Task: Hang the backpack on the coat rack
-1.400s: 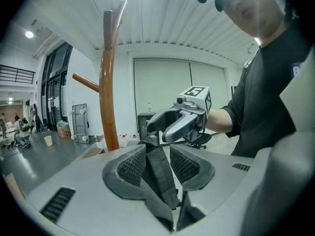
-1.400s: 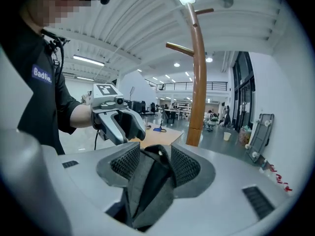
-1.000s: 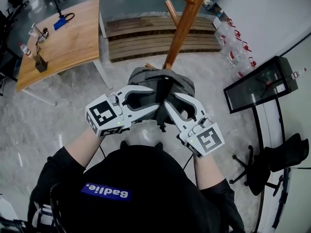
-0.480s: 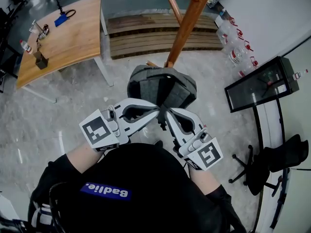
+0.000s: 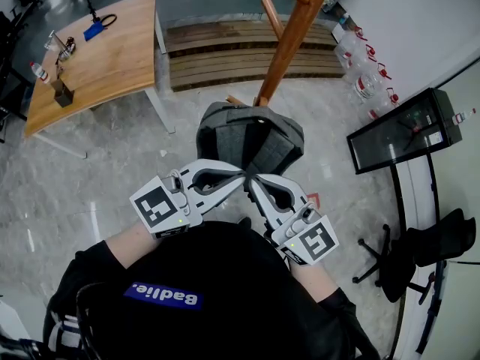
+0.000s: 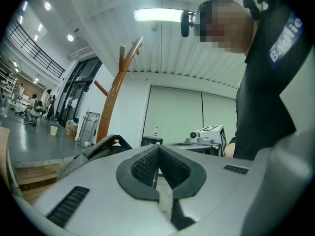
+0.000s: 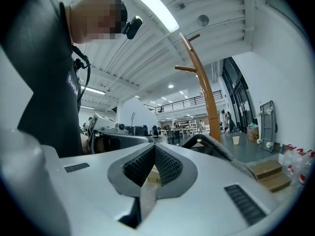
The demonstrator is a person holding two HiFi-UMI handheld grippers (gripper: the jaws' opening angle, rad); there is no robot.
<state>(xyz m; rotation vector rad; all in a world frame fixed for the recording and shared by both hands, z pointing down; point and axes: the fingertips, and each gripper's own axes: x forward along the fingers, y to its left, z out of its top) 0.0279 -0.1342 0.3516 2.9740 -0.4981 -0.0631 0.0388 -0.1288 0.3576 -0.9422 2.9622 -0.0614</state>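
- Left gripper (image 6: 158,154), seen along its own jaws: pads pressed together, nothing between them
- Right gripper (image 7: 154,151), in its own view: likewise closed and empty
- Only the head view shows both tips meeting just in front of the grey backpack (image 5: 251,137), which sits on the floor at the foot of the wooden coat rack (image 5: 289,43)
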